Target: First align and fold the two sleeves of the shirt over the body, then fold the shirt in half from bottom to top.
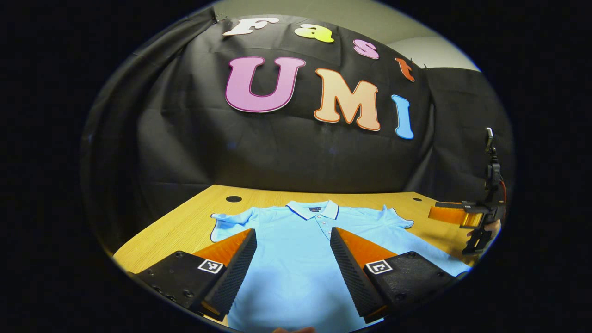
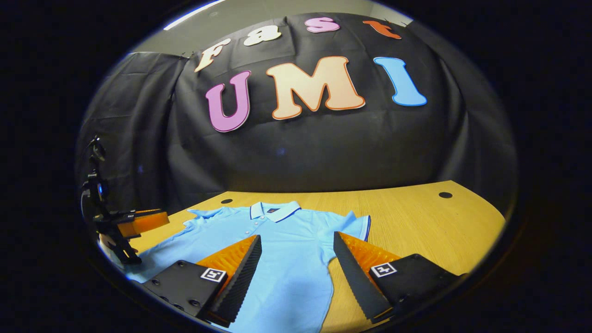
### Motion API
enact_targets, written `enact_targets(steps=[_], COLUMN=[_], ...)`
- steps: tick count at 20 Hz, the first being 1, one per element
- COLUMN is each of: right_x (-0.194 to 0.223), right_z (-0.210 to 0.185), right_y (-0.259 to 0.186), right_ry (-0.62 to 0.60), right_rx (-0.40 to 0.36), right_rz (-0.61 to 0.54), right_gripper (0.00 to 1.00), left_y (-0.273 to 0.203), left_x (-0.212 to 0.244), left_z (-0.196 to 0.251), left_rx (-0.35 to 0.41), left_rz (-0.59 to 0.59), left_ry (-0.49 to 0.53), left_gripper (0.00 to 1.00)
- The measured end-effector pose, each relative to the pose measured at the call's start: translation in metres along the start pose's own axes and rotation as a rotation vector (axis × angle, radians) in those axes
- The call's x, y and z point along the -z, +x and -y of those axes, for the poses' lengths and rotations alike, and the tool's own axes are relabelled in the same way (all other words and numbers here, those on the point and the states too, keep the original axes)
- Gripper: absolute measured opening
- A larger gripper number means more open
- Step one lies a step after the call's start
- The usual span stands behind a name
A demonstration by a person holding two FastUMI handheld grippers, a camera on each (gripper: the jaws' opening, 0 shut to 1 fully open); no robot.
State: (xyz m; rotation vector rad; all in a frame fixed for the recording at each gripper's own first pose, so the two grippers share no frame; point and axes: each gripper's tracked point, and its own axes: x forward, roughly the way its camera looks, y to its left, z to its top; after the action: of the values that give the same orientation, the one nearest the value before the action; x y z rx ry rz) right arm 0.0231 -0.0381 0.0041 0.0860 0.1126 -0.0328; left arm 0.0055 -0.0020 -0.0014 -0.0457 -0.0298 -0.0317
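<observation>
Desk [image 2: 416, 222] of pale wood runs back to the black cloth wall [image 2: 323, 152], with small round holes near its far edge. In the right gripper view a broad stretch of bare wood lies open to the right of the shirt, out to the desk's curved edge.

Spread flat on the wood, front up, is a light blue polo shirt [image 1: 296, 249], collar [image 1: 313, 209] toward the wall. Both short sleeves lie out to the sides, unfolded: one sleeve [image 1: 226, 222] points toward the left desk edge with a band of wood beyond it, the other sleeve [image 2: 358, 222] ends beside the open stretch. The hem runs out of sight at the bottom of both views.

Left tool [image 1: 292, 252] hangs above the shirt's chest, fingers spread wide, holding nothing. It also shows at the left margin of the right gripper view [image 2: 138, 222].

Right tool [image 2: 296, 256] is likewise wide open and empty, over the shirt's side edge, one finger above cloth and the other above wood. In the left gripper view it sits at the far right [image 1: 455, 215], beyond the sleeve.
</observation>
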Motion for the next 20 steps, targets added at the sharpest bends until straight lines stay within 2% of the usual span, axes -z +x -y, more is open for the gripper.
enact_targets(steps=[3,5,11,14,19,20], right_x=[-0.015,-0.018,-0.002,0.021,0.056,0.059], right_z=[0.028,0.039,0.078,0.096,0.114,0.115], right_y=[0.022,0.042,0.107,0.131,0.143,0.143], right_ry=[-0.051,-0.033,-0.056,-0.051,-0.057,-0.062], right_rx=[0.060,0.060,0.130,0.166,0.195,0.195], right_rz=[-0.039,-0.081,-0.218,-0.282,-0.356,-0.362], right_gripper=[0.98,0.97,0.97,0.97,0.97,0.94], left_y=[0.000,-0.001,-0.001,-0.001,0.000,0.000], left_x=[0.004,0.002,0.001,0.001,0.001,0.001], left_z=[0.000,0.000,0.002,0.001,0.000,-0.001], left_rx=[0.000,-0.001,0.011,0.015,0.015,0.014], left_rz=[-0.011,-0.006,-0.003,-0.003,-0.004,-0.004], left_ry=[0.001,0.002,0.000,-0.001,0.000,-0.001], left_gripper=[0.96,0.95,0.95,0.96,0.95,0.95])
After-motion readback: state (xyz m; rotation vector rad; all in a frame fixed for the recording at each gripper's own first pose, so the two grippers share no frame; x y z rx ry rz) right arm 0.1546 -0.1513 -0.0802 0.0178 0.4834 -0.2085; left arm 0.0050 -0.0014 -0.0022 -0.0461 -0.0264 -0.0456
